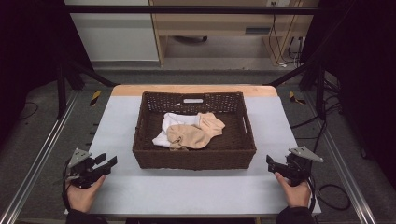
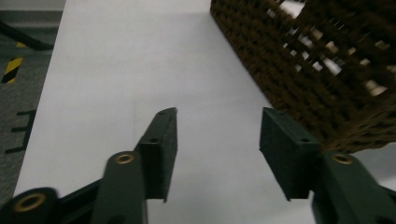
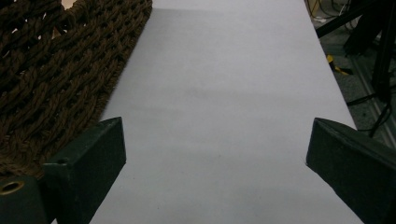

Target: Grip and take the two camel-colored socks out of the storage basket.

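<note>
A dark brown wicker basket [image 1: 154,156] stands in the middle of the table. Inside it a beige sock-like cloth [image 1: 196,133] lies on top of a white cloth [image 1: 169,122]. My left gripper [image 1: 107,160] rests at the table's front left, a hand's width from the basket's front left corner, open and holding nothing. My right gripper [image 1: 271,163] sits at the front right, just beyond the basket's front right corner, open wide and also without a load. In the left gripper view the open gripper [image 2: 218,114] has the basket [image 2: 317,70] to its right. In the right gripper view the basket [image 3: 56,70] lies left of the open gripper [image 3: 217,126].
The pale grey table top [image 1: 187,191] has bare strips left, right and in front of the basket. Black frame bars [image 1: 74,70] and metal rails [image 1: 42,154] flank the table. Cables [image 1: 327,191] lie on the floor at the right.
</note>
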A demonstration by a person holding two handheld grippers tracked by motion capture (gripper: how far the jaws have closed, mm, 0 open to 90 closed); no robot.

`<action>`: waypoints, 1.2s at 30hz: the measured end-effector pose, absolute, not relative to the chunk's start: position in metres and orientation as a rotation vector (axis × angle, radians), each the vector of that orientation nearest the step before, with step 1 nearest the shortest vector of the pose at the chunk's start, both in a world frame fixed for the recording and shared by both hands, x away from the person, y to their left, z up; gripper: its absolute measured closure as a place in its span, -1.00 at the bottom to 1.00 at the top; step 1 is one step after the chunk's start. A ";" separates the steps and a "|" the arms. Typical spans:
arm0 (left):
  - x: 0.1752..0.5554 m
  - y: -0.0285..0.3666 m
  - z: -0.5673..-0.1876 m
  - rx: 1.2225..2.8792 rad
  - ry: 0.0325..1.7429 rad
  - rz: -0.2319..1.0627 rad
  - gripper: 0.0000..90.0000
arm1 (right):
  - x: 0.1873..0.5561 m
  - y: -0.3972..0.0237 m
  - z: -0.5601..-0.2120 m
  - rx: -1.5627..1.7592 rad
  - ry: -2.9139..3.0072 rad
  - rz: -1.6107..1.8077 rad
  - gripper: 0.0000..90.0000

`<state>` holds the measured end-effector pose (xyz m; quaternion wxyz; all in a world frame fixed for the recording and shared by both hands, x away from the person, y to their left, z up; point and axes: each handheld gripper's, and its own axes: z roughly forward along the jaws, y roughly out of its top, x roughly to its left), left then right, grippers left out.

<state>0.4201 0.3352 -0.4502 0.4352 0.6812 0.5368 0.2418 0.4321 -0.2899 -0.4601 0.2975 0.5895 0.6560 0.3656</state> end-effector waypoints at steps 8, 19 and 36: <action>0.414 0.328 -0.437 1.680 1.312 0.632 0.19 | 0.432 -0.284 -0.460 1.530 1.766 0.953 -0.92; 0.405 0.320 -0.406 1.609 1.234 0.681 0.07 | 0.428 -0.284 -0.456 1.502 1.751 0.968 -0.91; 0.422 0.303 -0.364 1.564 1.174 0.698 -0.05 | 0.427 -0.276 -0.453 1.447 1.758 0.954 -0.91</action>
